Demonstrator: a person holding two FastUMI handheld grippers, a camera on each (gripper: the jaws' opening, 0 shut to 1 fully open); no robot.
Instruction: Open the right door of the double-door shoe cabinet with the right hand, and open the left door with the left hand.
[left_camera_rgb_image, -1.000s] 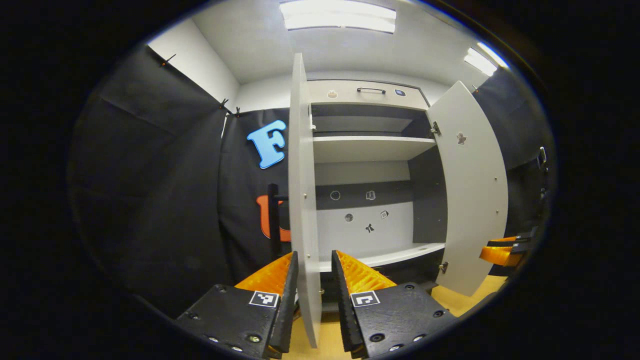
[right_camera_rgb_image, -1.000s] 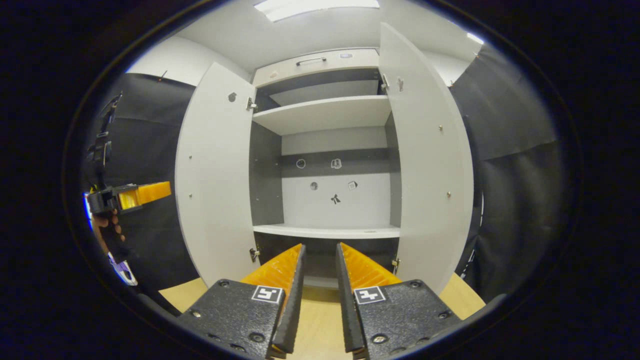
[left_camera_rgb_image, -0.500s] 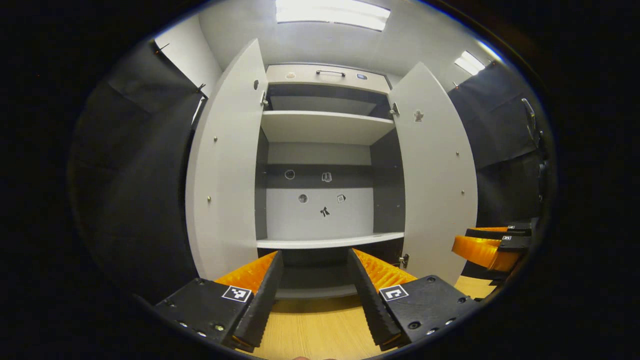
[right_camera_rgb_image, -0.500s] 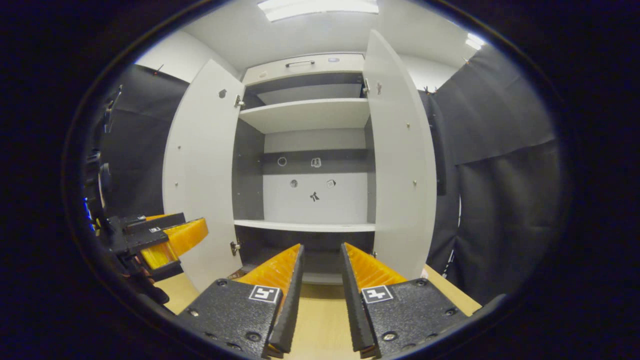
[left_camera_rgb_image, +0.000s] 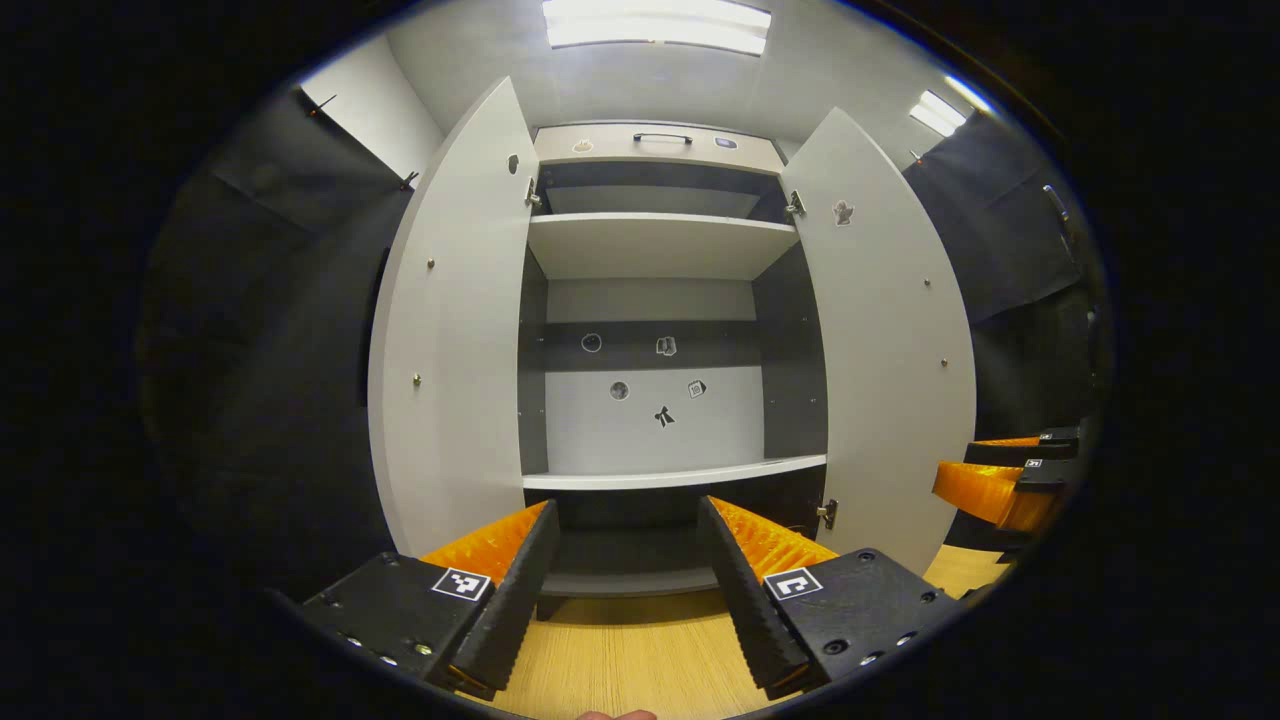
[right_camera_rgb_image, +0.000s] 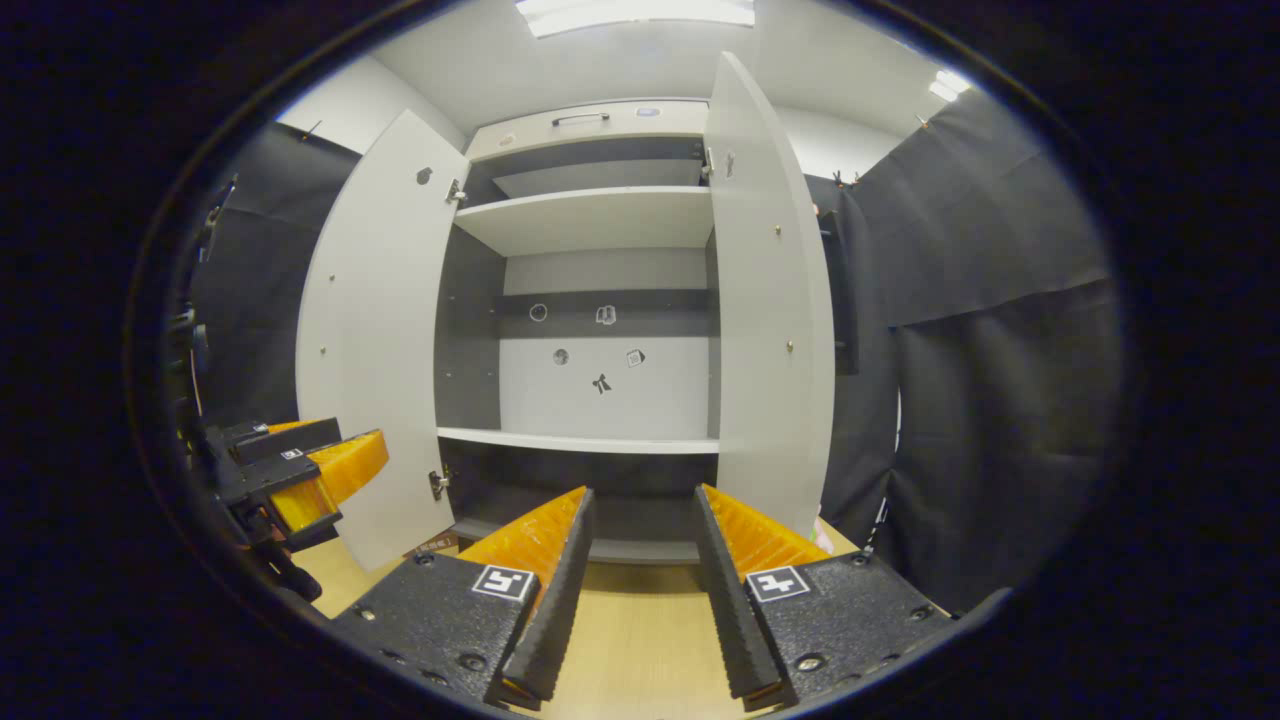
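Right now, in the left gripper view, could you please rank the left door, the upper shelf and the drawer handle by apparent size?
1. left door
2. upper shelf
3. drawer handle

The shoe cabinet (left_camera_rgb_image: 655, 150) is pale grey with dark inner walls, and it stands straight ahead of both tongs. Its left door (left_camera_rgb_image: 455, 330) and right door (left_camera_rgb_image: 890, 340) both stand swung wide open, one at each side. Inside are an upper shelf (left_camera_rgb_image: 660, 245) and a lower shelf (left_camera_rgb_image: 675, 477), both bare.
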